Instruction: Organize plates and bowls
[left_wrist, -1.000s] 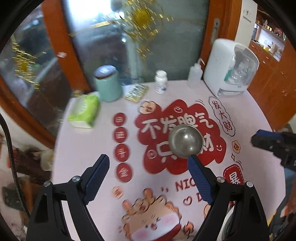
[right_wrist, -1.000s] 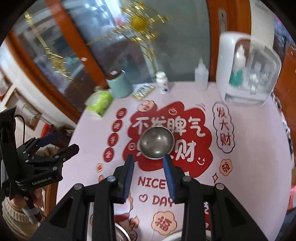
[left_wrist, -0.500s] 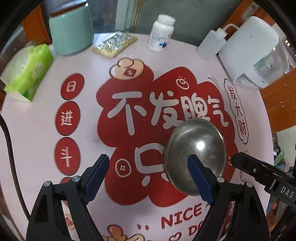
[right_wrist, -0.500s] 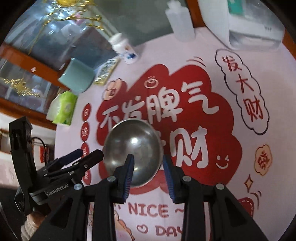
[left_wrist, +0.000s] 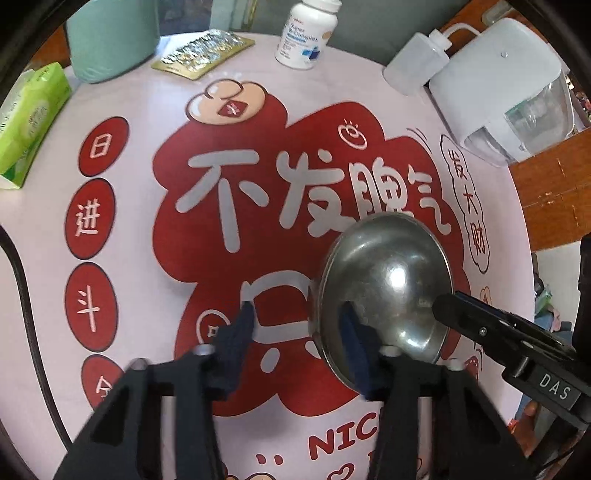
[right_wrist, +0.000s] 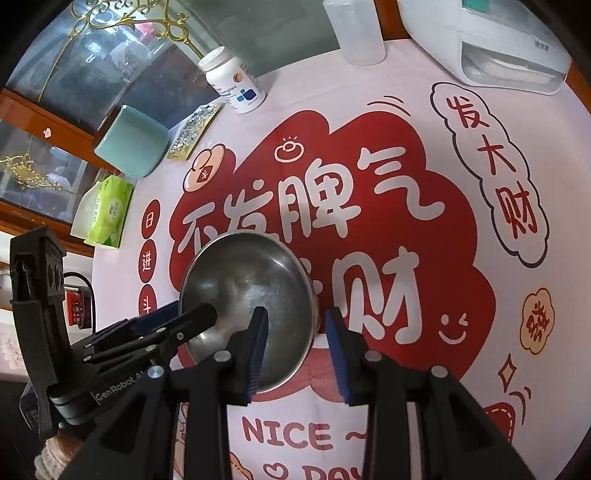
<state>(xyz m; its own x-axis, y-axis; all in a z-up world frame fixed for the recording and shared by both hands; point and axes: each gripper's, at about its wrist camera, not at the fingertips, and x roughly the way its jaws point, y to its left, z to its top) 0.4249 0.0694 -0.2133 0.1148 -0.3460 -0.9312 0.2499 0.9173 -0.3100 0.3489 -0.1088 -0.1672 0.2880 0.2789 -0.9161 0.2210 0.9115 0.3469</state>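
Observation:
A steel bowl (left_wrist: 384, 291) stands on the printed tablecloth, also in the right wrist view (right_wrist: 247, 306). My left gripper (left_wrist: 299, 343) straddles the bowl's left rim, one finger inside and one outside; its jaws have a gap and are blurred. My right gripper (right_wrist: 295, 347) straddles the bowl's right rim, left finger inside, right finger outside, with a gap. The right gripper shows in the left wrist view (left_wrist: 491, 328) reaching into the bowl. The left gripper shows in the right wrist view (right_wrist: 173, 321) at the bowl's left edge.
At the back stand a white pill bottle (left_wrist: 306, 33), a teal canister (left_wrist: 110, 40), a foil blister pack (left_wrist: 203, 53), a squeeze bottle (left_wrist: 417, 59) and a white appliance (left_wrist: 506, 88). A green tissue pack (left_wrist: 29, 122) lies at left.
Both grippers moved down and in onto the bowl. The left gripper's jaws narrowed from wide open and now straddle the left rim. The right gripper's fingers now straddle the right rim.

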